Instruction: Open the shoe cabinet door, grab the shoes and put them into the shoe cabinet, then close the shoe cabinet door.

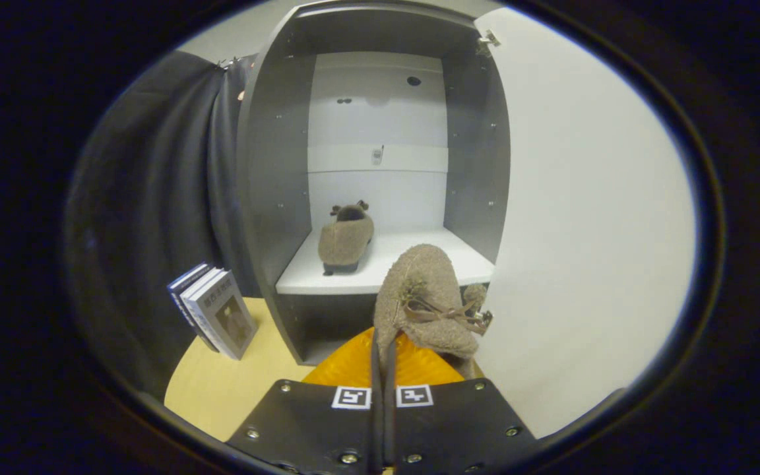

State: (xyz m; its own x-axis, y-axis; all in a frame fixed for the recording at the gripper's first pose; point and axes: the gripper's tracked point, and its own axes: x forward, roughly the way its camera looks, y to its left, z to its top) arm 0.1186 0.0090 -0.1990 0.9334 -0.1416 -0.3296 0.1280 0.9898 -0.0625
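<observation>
The tongs (383, 349) are pinched together on the edge of a fuzzy brown shoe (423, 300) with a thin bow, holding it up just before the shelf. The grey cabinet (274, 165) stands with its smooth white door (584, 218) swung wide. On the flat white shelf (307, 277) a second woolly shoe (346, 239) sits upright. Books (215, 315) lean beside the cabinet on the pale wooden surface (235, 382).
</observation>
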